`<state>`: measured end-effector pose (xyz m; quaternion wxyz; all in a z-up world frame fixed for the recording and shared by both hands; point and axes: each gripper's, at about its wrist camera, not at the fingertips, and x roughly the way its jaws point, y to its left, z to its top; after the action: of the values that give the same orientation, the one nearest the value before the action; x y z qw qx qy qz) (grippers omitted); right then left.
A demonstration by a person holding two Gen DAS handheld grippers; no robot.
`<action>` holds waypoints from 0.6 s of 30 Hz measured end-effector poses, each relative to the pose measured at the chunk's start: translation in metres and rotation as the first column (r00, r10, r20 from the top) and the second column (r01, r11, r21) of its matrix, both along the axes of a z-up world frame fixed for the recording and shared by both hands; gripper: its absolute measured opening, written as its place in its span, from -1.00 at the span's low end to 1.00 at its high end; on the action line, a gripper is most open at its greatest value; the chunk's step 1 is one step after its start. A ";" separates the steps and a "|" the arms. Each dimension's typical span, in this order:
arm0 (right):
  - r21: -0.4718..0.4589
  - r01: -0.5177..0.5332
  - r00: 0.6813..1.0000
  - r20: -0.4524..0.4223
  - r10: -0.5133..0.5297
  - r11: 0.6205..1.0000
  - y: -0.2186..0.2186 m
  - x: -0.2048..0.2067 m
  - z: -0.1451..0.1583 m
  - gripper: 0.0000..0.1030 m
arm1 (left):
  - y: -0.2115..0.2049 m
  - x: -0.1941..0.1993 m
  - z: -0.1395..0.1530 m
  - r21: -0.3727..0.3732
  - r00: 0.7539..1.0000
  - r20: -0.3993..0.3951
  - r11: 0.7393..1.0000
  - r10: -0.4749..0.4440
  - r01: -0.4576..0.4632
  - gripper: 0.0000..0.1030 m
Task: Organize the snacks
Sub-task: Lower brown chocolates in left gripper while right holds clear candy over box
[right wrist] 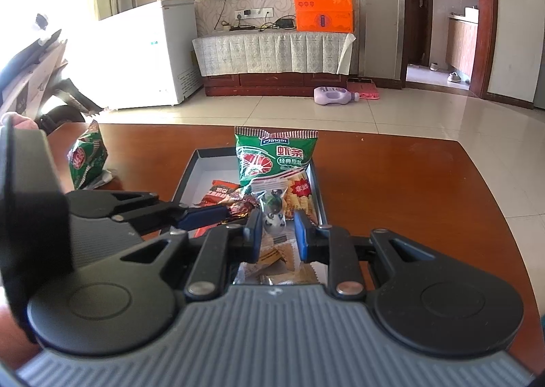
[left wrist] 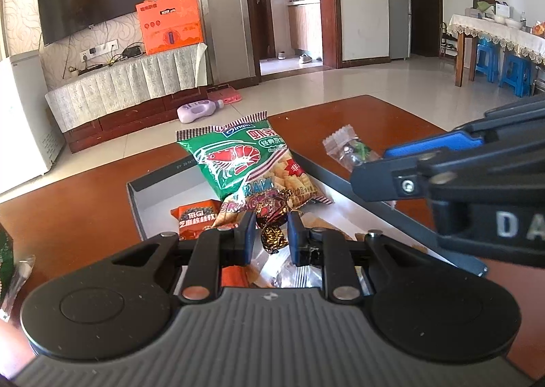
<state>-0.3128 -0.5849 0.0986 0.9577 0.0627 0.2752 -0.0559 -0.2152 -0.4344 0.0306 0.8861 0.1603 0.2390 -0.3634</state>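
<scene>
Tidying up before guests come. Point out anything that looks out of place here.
A purple bottle lies on its side on the floor by the TV cabinet. A green snack bag sits on the table outside the tray. In the tray, the prawn cracker bag leans over the far rim.
</scene>
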 end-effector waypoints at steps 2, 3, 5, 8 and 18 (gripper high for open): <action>0.002 0.003 1.000 0.001 -0.003 1.000 -0.001 0.000 0.001 -0.55 | -0.004 0.004 -0.002 0.002 1.000 0.002 1.000 0.001 -0.001 -0.54; 0.004 0.005 1.000 0.001 -0.005 1.000 -0.002 0.000 0.001 -0.55 | -0.005 0.005 -0.003 0.001 1.000 0.002 1.000 0.003 -0.003 -0.54; 0.006 0.009 1.000 -0.001 -0.009 1.000 -0.003 0.000 0.000 -0.55 | -0.008 0.011 -0.004 -0.003 1.000 -0.004 1.000 0.009 -0.009 -0.54; 0.008 0.012 1.000 -0.007 -0.012 1.000 -0.004 0.000 -0.002 -0.55 | -0.011 0.019 -0.007 -0.005 1.000 -0.019 1.000 0.017 -0.017 -0.54; 0.002 0.004 1.000 -0.017 -0.004 1.000 -0.002 0.002 -0.003 -0.55 | -0.017 0.026 -0.011 0.014 1.000 -0.027 1.000 0.017 -0.016 -0.53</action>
<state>-0.3113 -0.5867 0.0953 0.9551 0.0637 0.2834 -0.0583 -0.1892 -0.4510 0.0191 0.8846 0.1597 0.2548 -0.3566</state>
